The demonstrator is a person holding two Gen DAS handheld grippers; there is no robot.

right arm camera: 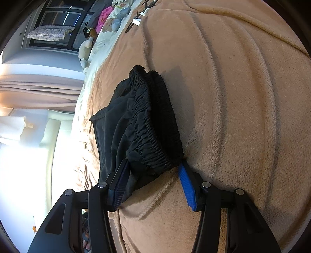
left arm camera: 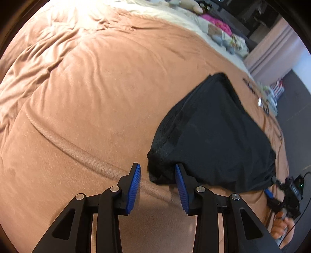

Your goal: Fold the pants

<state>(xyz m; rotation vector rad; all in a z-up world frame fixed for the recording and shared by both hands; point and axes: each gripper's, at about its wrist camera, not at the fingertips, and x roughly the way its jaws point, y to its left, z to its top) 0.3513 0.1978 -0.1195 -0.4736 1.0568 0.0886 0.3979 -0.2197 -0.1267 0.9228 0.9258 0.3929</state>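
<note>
The black pants [left arm camera: 213, 132] lie folded in a thick bundle on the brown blanket [left arm camera: 87, 97]. My left gripper [left arm camera: 157, 168] stands open at their near left corner. That corner of cloth sits between the tips and touches the right pad, while a strip of blanket shows beside the left pad. In the right wrist view the gathered elastic waistband [right arm camera: 153, 140] fills the gap between the tips of my right gripper [right arm camera: 153, 165], which is shut on it. One finger is on the blanket side, the other is against the dark cloth. The right gripper [left arm camera: 272, 186] also shows at the pants' far right corner.
Stuffed toys [right arm camera: 116, 17] and a pink cloth [left arm camera: 219, 23] line the pale sheet at the bed's head. Small dark items [left arm camera: 260, 97] lie near the bed's edge. A hand [left arm camera: 281, 225] holds the right gripper. Curtains [right arm camera: 38, 87] and a window lie beyond the bed.
</note>
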